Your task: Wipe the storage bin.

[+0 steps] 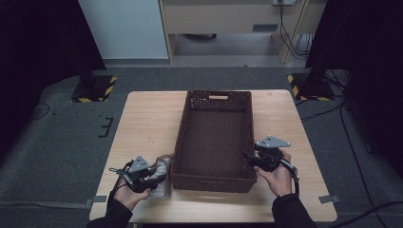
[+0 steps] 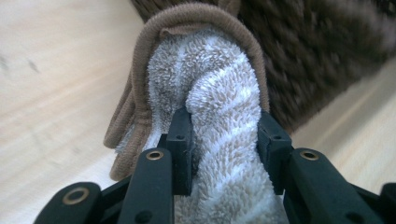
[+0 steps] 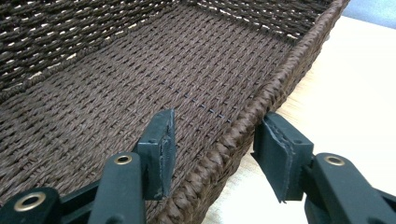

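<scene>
A rolled fluffy white-and-beige towel (image 2: 219, 93) with a brown edge lies on the wooden table (image 1: 142, 118), against the near left corner of a dark brown woven basket (image 1: 214, 183). My left gripper (image 2: 224, 135) is shut on the towel, with its pads pressed into the pile on both sides; in the high view the left gripper (image 1: 159, 178) is at the table's near left. My right gripper (image 3: 215, 149) is open and straddles the basket's right rim (image 3: 233, 135), one jaw inside and one outside, neither pressing on it. From above, the right gripper (image 1: 248, 156) sits at that rim.
The basket's inside (image 1: 214, 137) holds nothing and has a handle slot (image 1: 218, 97) in its far wall. Bare table lies to the right of the basket (image 1: 285, 118). Black stands with yellow-striped feet (image 1: 95, 90) are on the floor beyond the table.
</scene>
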`<state>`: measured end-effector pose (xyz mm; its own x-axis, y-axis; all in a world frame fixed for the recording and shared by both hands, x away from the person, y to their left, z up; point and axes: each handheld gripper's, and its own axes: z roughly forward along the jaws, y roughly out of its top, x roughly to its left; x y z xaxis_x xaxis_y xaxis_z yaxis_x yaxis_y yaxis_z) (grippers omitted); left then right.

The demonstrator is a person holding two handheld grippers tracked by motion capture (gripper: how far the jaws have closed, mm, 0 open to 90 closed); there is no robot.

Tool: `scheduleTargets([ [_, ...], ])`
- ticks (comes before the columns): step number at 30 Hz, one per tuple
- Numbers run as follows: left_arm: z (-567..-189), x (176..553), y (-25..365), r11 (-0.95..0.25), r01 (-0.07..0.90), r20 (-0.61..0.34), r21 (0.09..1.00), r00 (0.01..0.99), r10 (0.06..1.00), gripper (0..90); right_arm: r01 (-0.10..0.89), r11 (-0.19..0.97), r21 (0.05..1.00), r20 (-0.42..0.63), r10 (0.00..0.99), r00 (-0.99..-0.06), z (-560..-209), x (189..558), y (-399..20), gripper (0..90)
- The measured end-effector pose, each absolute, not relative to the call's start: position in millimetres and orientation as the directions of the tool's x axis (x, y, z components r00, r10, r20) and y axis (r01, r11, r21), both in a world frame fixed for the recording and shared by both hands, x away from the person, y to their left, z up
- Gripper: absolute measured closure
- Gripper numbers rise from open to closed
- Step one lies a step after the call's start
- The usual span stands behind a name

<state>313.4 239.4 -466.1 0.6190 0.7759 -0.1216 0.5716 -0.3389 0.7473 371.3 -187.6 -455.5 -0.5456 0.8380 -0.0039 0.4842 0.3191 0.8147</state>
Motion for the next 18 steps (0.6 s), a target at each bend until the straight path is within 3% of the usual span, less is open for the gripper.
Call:
scheduleTargets([
  [18, -452.1, 366.9, 267.9, -0.216, 0.555, -0.082, 0.803, 0.462, 0.883, 63.0, 0.463, 0.255, 0.849, 0.032, 0.85, -0.526, -442.5, 369.8, -197.7, 46.7],
])
